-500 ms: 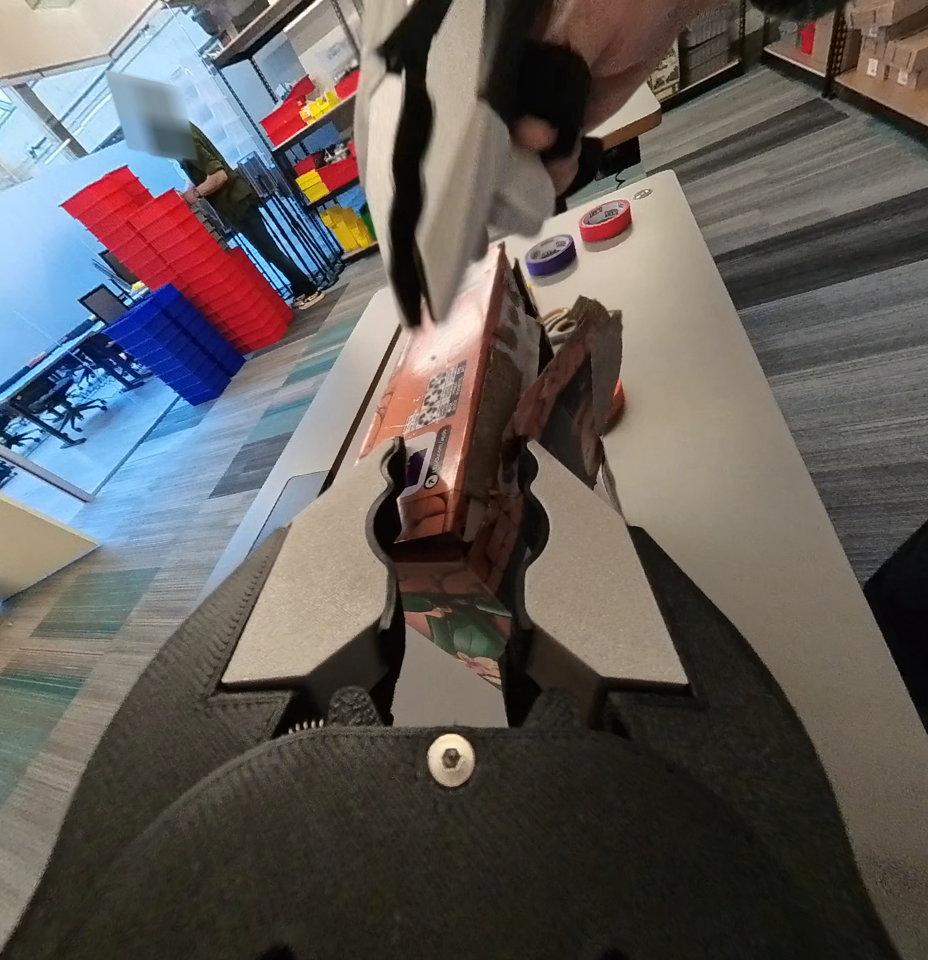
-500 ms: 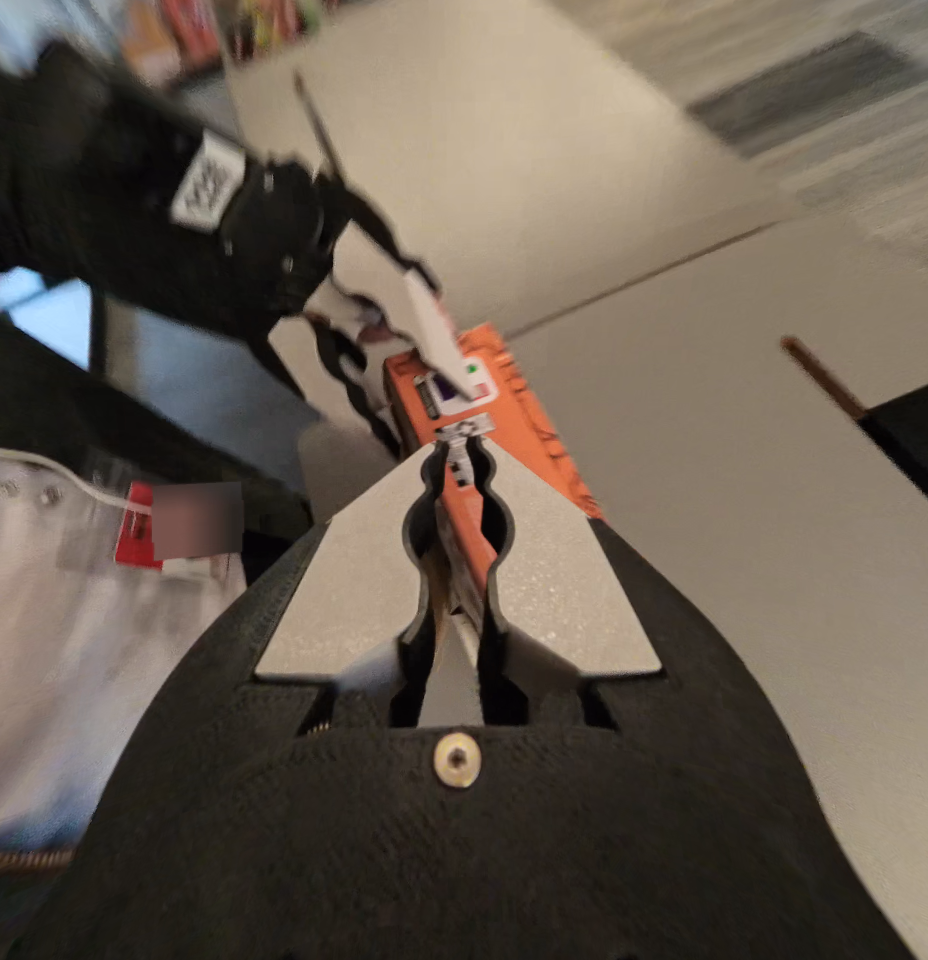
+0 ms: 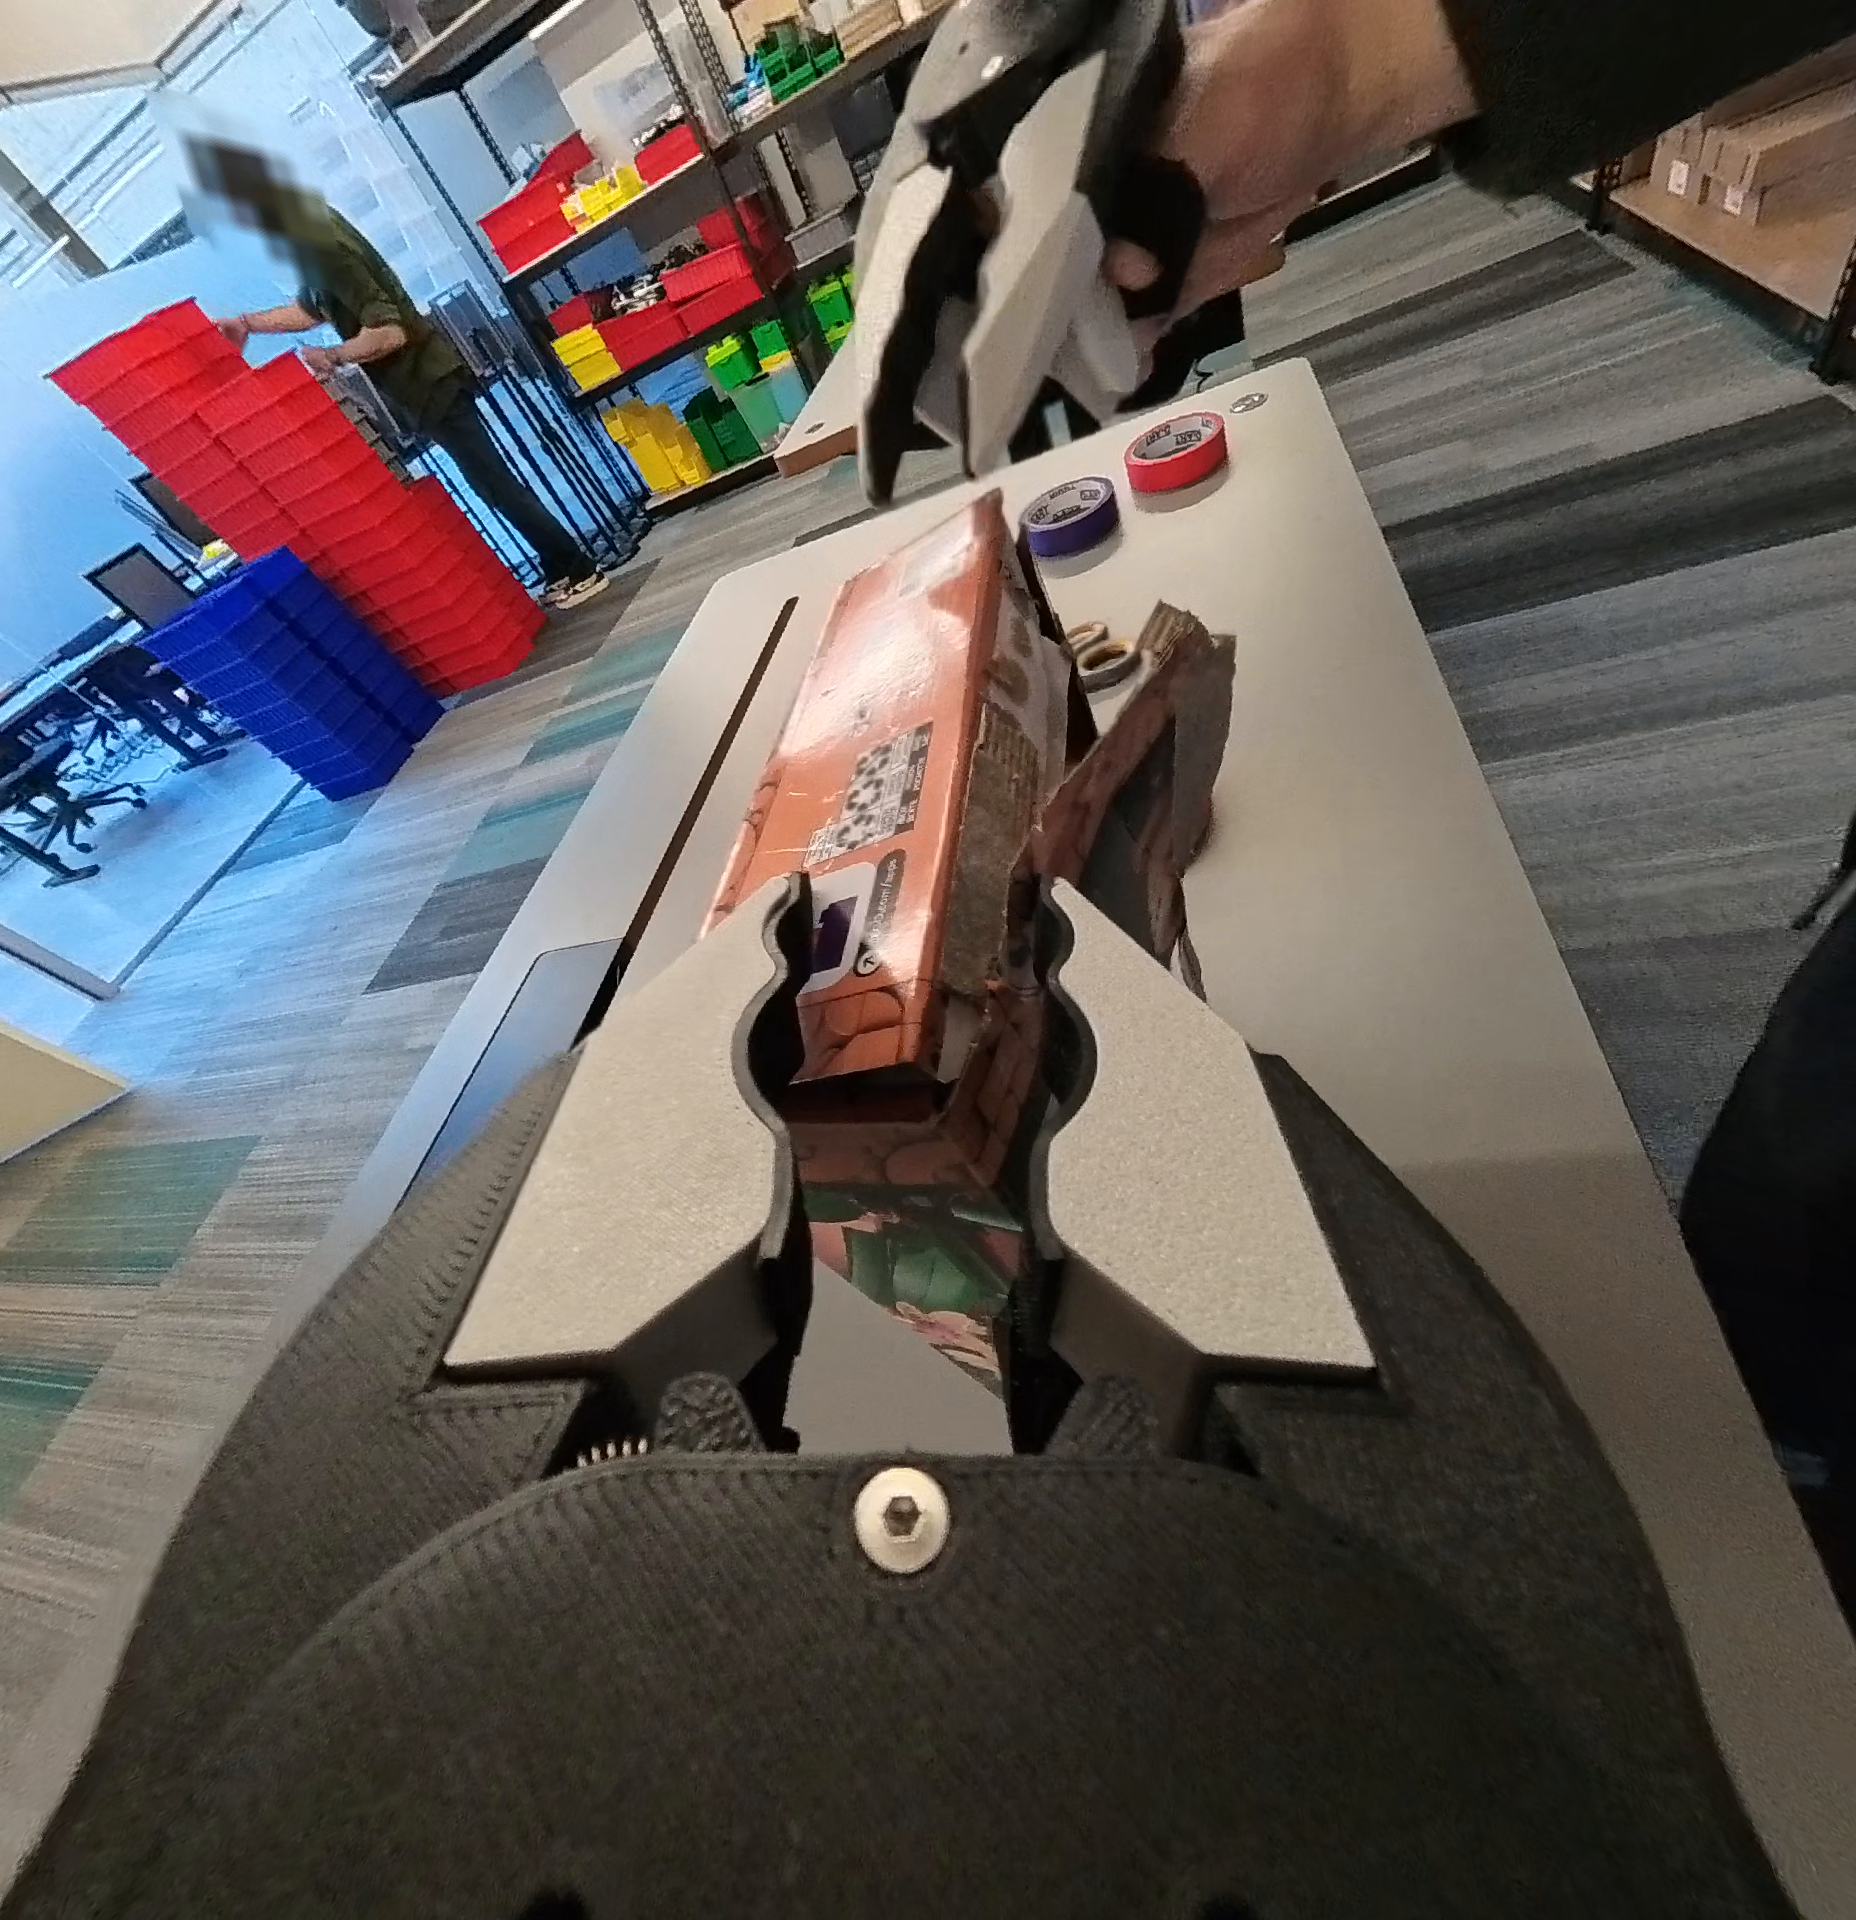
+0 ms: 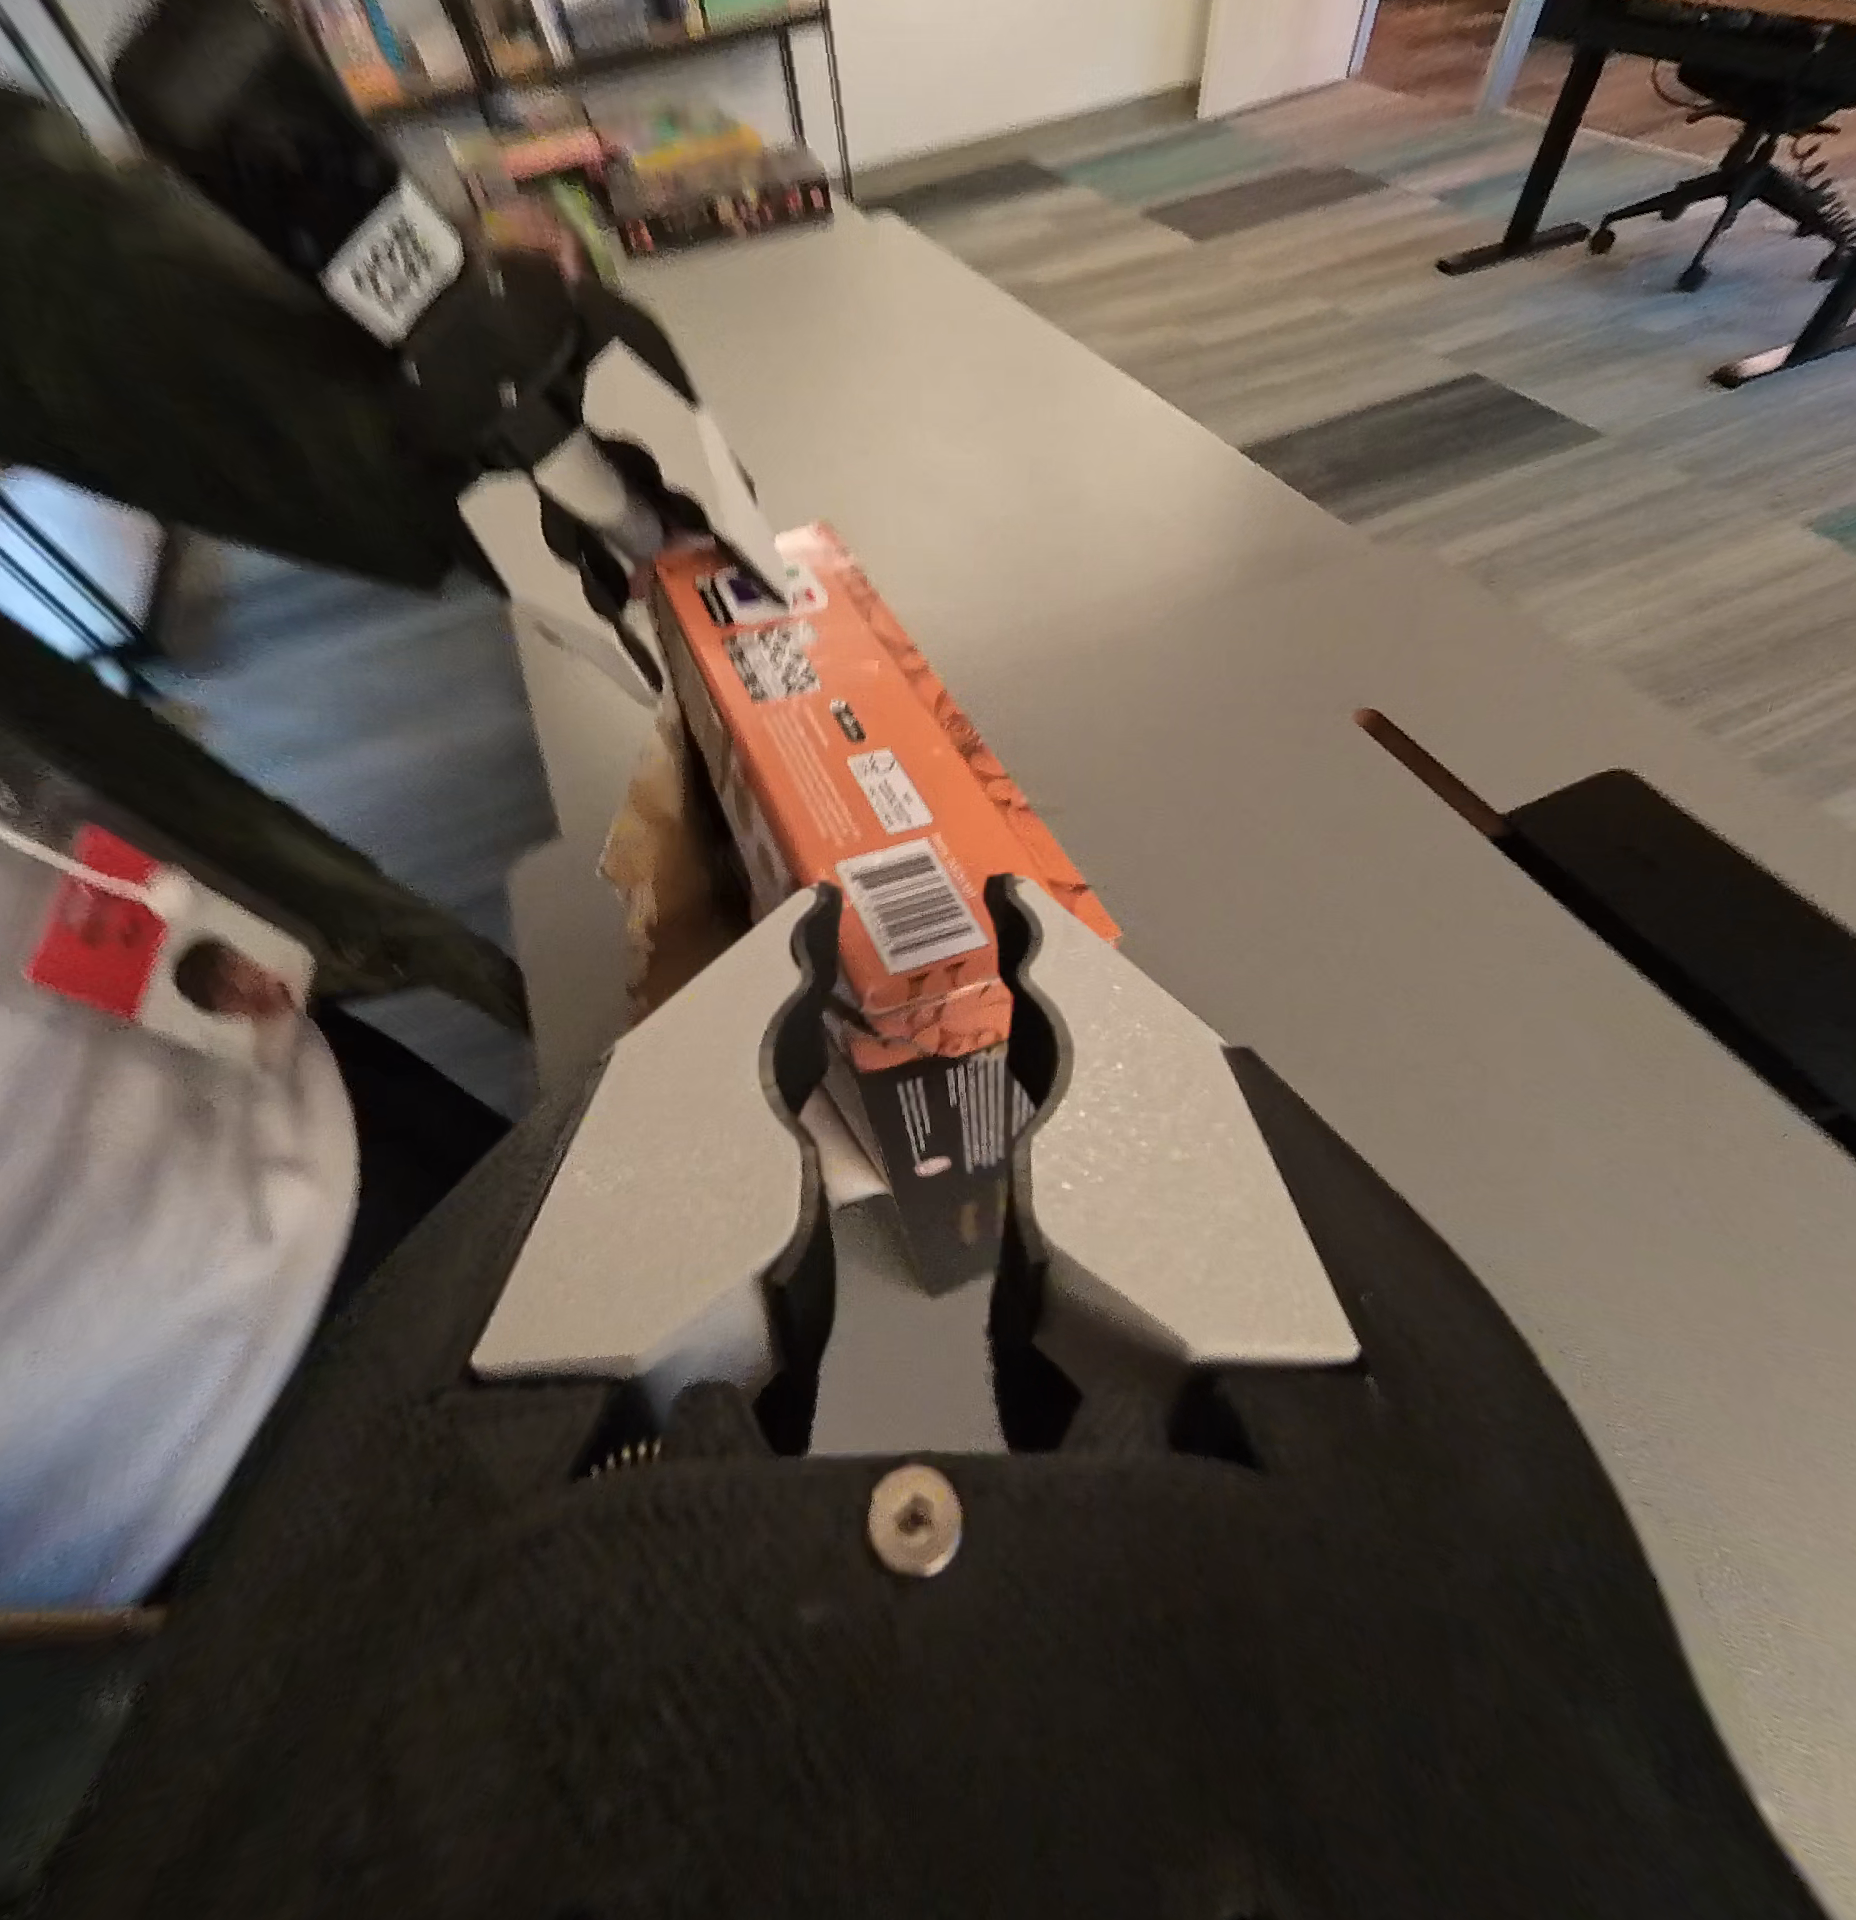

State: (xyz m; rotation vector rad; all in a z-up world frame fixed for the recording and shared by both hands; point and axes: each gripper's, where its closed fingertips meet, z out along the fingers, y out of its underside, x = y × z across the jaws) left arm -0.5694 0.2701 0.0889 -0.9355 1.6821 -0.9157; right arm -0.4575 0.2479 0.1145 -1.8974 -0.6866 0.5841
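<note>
The left gripper (image 3: pixel 919 977) is clamping the near end of an orange box (image 3: pixel 882 769) above the table (image 3: pixel 1423 935); the right gripper (image 4: pixel 913 971) is straddling its far end, jaws apart, along the box's long axis.

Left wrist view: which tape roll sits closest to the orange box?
The brownish tape roll, half hidden right behind the orange box. The purple roll lies farther back, and the red roll farthest, near the table's far end.
</note>
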